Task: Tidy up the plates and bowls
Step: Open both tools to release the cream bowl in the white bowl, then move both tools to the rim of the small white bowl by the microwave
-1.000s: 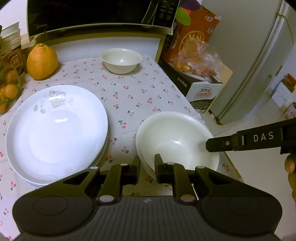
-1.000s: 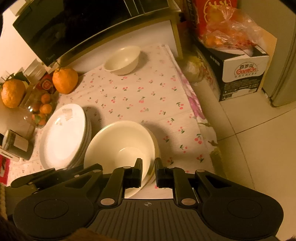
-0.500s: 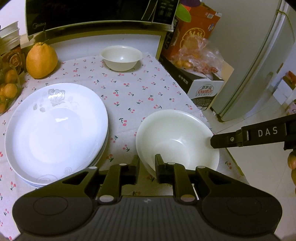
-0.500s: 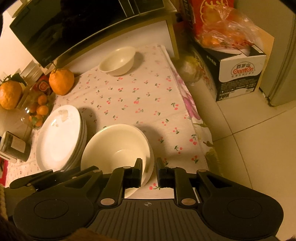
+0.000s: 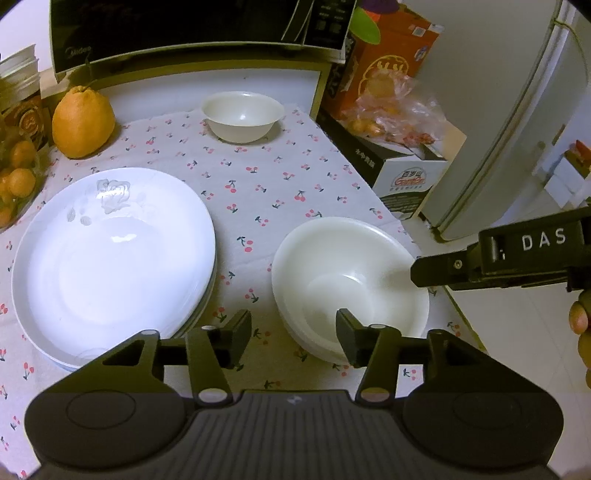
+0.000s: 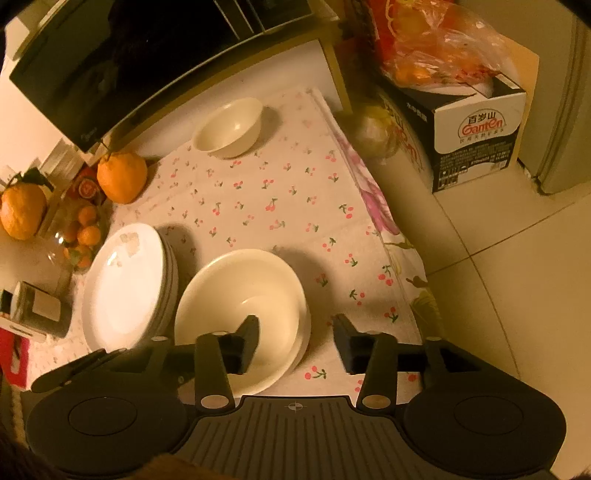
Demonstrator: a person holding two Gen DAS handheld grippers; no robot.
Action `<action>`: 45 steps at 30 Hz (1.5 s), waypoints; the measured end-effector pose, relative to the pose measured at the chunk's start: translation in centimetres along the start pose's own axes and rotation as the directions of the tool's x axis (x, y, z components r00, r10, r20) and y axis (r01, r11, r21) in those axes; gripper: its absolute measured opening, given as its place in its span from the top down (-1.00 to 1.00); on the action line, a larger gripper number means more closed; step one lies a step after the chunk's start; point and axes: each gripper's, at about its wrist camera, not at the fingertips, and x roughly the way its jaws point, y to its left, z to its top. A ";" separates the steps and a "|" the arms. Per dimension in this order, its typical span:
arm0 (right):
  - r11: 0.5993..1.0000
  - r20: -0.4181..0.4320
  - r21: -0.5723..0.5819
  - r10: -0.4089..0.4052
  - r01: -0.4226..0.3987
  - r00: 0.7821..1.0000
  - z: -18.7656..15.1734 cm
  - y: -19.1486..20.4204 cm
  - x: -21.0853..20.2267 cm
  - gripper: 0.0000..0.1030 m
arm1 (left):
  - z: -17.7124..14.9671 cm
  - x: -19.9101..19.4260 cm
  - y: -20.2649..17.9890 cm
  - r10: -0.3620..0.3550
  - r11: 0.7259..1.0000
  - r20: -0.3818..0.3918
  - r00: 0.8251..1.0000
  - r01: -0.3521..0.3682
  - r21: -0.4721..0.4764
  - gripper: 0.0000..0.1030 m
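A stack of large white bowls [image 5: 351, 280] rests on the cherry-print cloth [image 5: 258, 177], right of a stack of white plates [image 5: 110, 254]. A small white bowl [image 5: 242, 114] stands at the back. My left gripper [image 5: 293, 338] straddles the near-left rim of the large bowls; its jaws are opening and the pads stand off the rim. My right gripper [image 6: 297, 343] straddles the right rim of the large bowls [image 6: 240, 295], jaws opening too, not pressing. One right-gripper finger [image 5: 443, 273] shows over the rim in the left wrist view. Plates [image 6: 125, 288] and small bowl [image 6: 229, 129] also show in the right wrist view.
A big orange fruit [image 5: 83, 123] and a jar of small oranges [image 5: 14, 181] sit at the left. A microwave [image 5: 184, 33] stands behind. Right of the table edge, on the floor, stand a cardboard box [image 5: 406, 173] and a fridge [image 5: 517, 110].
Both grippers were shut on the large bowl's rim; now both pairs of jaws stand apart and the rim is let go. The bowl stack lies still on the cloth.
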 end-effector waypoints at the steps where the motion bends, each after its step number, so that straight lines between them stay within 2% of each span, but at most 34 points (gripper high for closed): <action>1: 1.000 0.002 0.004 0.003 -0.003 1.000 0.0 0.0 -0.1 -0.02 | 0.1 -0.1 0.0 -0.001 1.000 0.001 1.000 0.001 0.003 -0.01; 7: 1.000 0.012 0.012 0.021 -0.021 1.000 0.4 -0.1 -0.3 -0.27 | 0.5 -0.6 -0.2 -0.006 1.000 0.015 1.000 0.006 0.015 -0.34; 12: 1.000 0.012 0.013 0.027 -0.027 1.000 0.6 -0.1 -0.3 -0.37 | 0.7 -0.7 -0.1 0.002 1.000 0.017 1.000 -0.002 0.015 -0.53; 17: 0.999 0.025 0.009 0.048 -0.048 0.999 1.0 0.1 -0.4 -0.55 | 1.0 -0.7 0.1 0.038 0.999 0.014 0.999 -0.038 0.007 -0.79; 20: 0.998 0.033 0.006 0.066 -0.066 0.997 1.4 0.4 -0.5 -0.65 | 1.3 -0.7 0.2 0.060 0.998 0.012 0.998 -0.060 0.000 -0.87; 27: 0.997 0.044 -0.007 0.078 -0.078 0.996 2.7 1.3 -0.4 -0.74 | 2.1 -1.1 1.0 0.101 0.995 0.019 0.995 -0.100 -0.030 -0.98; 39: 0.990 0.041 0.028 0.136 -0.138 0.990 6.2 2.6 0.6 -0.74 | 5.4 -1.1 3.2 0.145 0.986 0.041 0.989 -0.141 -0.089 -0.99; 45: 0.992 0.026 0.034 0.120 -0.120 0.992 8.3 3.0 2.0 -0.76 | 7.5 -0.3 5.0 0.168 0.982 0.051 0.984 -0.162 -0.095 -0.99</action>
